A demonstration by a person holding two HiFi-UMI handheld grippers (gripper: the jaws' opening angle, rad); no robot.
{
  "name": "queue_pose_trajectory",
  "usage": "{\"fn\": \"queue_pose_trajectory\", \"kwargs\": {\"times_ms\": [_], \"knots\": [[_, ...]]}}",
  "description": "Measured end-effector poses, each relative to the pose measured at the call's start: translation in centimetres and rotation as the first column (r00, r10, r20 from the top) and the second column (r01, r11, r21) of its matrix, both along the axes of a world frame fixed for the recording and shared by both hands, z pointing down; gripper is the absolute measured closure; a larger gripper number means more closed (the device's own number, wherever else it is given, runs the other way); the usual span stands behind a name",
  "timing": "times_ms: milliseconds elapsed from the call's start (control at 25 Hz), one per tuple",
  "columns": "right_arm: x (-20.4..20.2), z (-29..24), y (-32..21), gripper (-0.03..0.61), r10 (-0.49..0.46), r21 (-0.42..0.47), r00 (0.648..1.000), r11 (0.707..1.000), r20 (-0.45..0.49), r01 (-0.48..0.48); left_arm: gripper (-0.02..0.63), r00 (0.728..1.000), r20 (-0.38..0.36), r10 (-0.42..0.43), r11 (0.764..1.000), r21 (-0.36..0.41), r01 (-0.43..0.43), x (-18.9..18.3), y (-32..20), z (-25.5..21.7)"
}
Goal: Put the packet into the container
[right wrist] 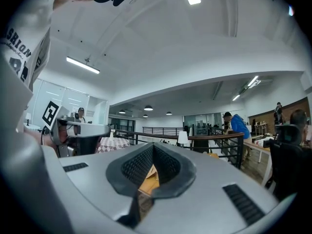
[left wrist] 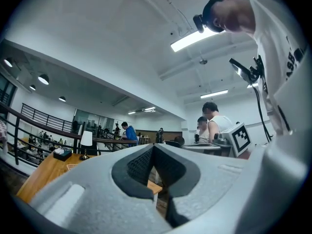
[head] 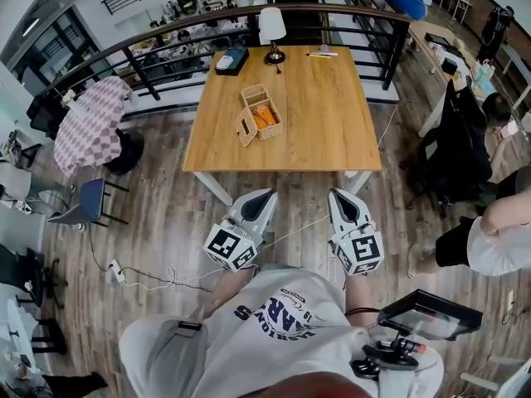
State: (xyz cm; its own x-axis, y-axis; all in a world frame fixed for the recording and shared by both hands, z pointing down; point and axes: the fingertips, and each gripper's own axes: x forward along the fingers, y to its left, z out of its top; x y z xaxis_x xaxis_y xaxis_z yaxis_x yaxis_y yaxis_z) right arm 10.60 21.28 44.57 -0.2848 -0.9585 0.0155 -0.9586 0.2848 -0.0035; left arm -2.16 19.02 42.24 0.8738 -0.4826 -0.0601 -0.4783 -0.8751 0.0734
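Wooden square bench is topped by a small open wooden container holding an orange packet; left gripper and right gripper are seen closed, empty.

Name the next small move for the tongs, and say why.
Probably bring both forward over the table: the left tongs and right tongs are shut, empty and hang short of its near edge, while the wooden container, with an orange item in it, sits mid-table.

Bright, even light falls from ceiling strip lights; edges bend fisheye-style, corners darken, and the far background is perhaps slightly soft.
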Motion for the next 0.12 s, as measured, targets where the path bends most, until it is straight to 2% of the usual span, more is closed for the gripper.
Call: {"fn": "queue_pose_trajectory", "kwargs": {"times_ms": [120], "knots": [[-1.7, 0.0, 0.4, 0.572, 0.010, -0.022, 1.000, 1.000, 0.011, -0.010, 0.614, 1.000, 0.019, 0.015, 1.000, 0.003, -0.015, -1.6, 0.2, -0.3]]}}
